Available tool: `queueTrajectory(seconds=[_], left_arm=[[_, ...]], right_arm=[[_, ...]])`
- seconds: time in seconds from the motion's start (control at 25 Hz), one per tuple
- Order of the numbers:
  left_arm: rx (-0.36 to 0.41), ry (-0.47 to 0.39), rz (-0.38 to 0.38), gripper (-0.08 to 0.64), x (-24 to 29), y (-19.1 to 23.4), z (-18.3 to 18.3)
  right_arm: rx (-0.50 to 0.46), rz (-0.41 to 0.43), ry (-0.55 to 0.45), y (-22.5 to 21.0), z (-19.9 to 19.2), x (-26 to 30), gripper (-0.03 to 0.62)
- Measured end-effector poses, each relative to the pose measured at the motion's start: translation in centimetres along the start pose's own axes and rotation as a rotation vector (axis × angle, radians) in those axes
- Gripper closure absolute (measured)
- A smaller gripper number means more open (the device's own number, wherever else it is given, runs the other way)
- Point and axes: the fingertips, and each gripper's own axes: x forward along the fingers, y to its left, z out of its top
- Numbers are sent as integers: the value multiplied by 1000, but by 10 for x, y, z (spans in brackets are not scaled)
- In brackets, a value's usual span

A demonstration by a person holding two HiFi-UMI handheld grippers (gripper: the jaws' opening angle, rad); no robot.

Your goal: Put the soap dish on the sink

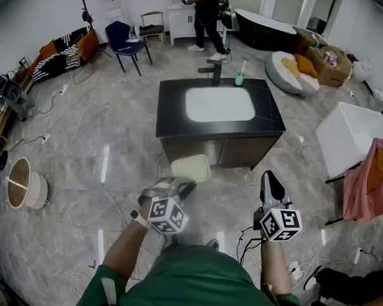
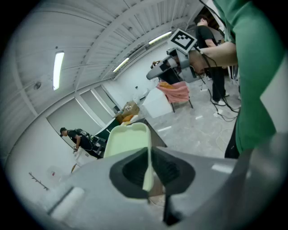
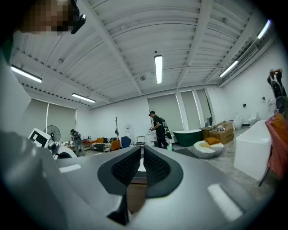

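A pale green soap dish (image 1: pixel 191 168) hangs in front of the sink cabinet, pinched by its edge in my left gripper (image 1: pixel 182 185), which is shut on it. In the left gripper view the soap dish (image 2: pixel 128 140) stands out past the shut jaws of the left gripper (image 2: pixel 147 173). The sink (image 1: pixel 219 103) is a white basin set in a black countertop (image 1: pixel 272 118), ahead of both grippers. My right gripper (image 1: pixel 270 182) is held to the right of the dish, shut with nothing in it; the right gripper (image 3: pixel 141 167) shows its pads (image 3: pixel 155 168) nearly touching.
A black faucet (image 1: pixel 213 71) and a green cup (image 1: pixel 240 78) stand at the counter's far edge. A person (image 1: pixel 207 20) stands beyond by a white cabinet. A white table (image 1: pixel 350 137) with pink cloth (image 1: pixel 369 182) is at right; cables (image 1: pixel 77 169) lie on the floor.
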Motion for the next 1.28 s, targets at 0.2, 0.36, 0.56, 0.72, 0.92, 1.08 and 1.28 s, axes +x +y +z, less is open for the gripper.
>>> queueTrajectory(seconds=[0.2, 0.36, 0.56, 0.72, 0.92, 1.08, 1.28], left_arm=[[4, 13, 14, 538, 10, -6, 18], [22, 8, 9, 538, 24, -18, 46], [54, 12, 18, 538, 40, -25, 79], [80, 6, 36, 538, 54, -17, 107], [112, 4, 37, 538, 68, -11, 133], [122, -5, 12, 538, 92, -10, 141], [126, -22, -28, 538, 127, -2, 144]], right_arm=[[-8, 30, -4, -15, 1, -7, 571], [-10, 24, -21, -42, 9, -27, 571], [30, 18, -61, -75, 19, -52, 571], [40, -4, -73, -107, 21, -68, 572], [70, -51, -88, -137, 28, -86, 572], [89, -89, -85, -163, 20, -85, 572], [91, -121, -68, -189, 13, -72, 572]])
